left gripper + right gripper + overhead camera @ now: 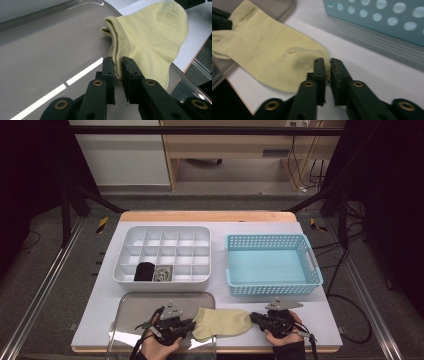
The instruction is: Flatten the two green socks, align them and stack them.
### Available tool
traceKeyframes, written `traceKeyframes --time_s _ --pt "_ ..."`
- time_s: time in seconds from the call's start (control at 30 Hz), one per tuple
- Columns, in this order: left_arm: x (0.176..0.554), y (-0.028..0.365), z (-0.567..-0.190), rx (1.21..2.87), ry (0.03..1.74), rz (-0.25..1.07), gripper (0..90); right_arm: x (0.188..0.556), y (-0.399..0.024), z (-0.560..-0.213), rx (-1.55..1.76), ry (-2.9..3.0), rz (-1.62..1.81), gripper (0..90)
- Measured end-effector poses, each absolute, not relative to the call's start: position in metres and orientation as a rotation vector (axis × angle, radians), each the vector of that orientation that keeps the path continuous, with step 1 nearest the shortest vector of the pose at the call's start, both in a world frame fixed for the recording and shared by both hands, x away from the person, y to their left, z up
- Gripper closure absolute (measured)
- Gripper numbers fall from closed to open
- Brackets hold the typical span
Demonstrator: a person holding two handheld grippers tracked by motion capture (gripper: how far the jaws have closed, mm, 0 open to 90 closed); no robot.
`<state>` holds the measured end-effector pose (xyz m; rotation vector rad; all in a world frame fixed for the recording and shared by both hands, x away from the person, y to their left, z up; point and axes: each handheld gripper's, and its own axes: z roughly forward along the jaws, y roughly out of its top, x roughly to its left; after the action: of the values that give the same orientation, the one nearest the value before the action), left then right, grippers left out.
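Observation:
A pale yellow sock (222,322) lies stretched across the front of the table, its cuff over the right corner of a metal tray (150,299). My left gripper (192,324) is shut on the ribbed cuff; in the left gripper view the sock (155,37) runs away from the left gripper (118,67), whose jaws pinch the cuff edge above the tray (37,50). My right gripper (252,317) is shut on the toe end. In the right gripper view, the right gripper (327,68) holds the tip of the sock (269,57) just above the white tabletop.
A white divided organiser (165,231) stands behind the tray, with a black rolled item (144,271) and a grey one (162,273) in its front cells. A light blue perforated basket (272,288) (387,20) stands at the right. The table's front edge runs close below both hands.

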<state>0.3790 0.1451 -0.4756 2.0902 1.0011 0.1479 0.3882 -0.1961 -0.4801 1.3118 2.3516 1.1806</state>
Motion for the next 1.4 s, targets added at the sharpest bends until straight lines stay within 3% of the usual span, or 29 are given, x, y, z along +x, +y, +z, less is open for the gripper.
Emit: traceKeyframes --time_s 0.2,0.4,0.6,0.77,1.0,1.4 --pt "0.378 0.148 -0.472 2.046 0.986 0.176 81.0 0.387 -0.193 -0.479 1.318 2.359 1.208 72.7" --pt "0.380 0.149 -0.473 2.053 0.987 0.205 80.8 0.386 -0.191 -0.483 1.300 2.377 1.177 87.4" --pt "0.384 0.144 -0.476 2.076 0.982 0.208 80.3 0.391 -0.194 -0.479 1.277 2.354 1.143 88.0" --pt "0.383 0.147 -0.473 2.056 0.971 0.238 76.5 0.390 -0.194 -0.479 1.274 2.345 1.154 79.2" --pt "0.384 0.154 -0.450 1.989 0.938 0.281 74.0 0.388 -0.204 -0.469 1.305 2.253 1.243 76.1" --pt "0.386 0.118 -0.434 1.998 0.856 0.284 88.6 0.387 -0.205 -0.468 1.307 2.219 1.289 67.1"
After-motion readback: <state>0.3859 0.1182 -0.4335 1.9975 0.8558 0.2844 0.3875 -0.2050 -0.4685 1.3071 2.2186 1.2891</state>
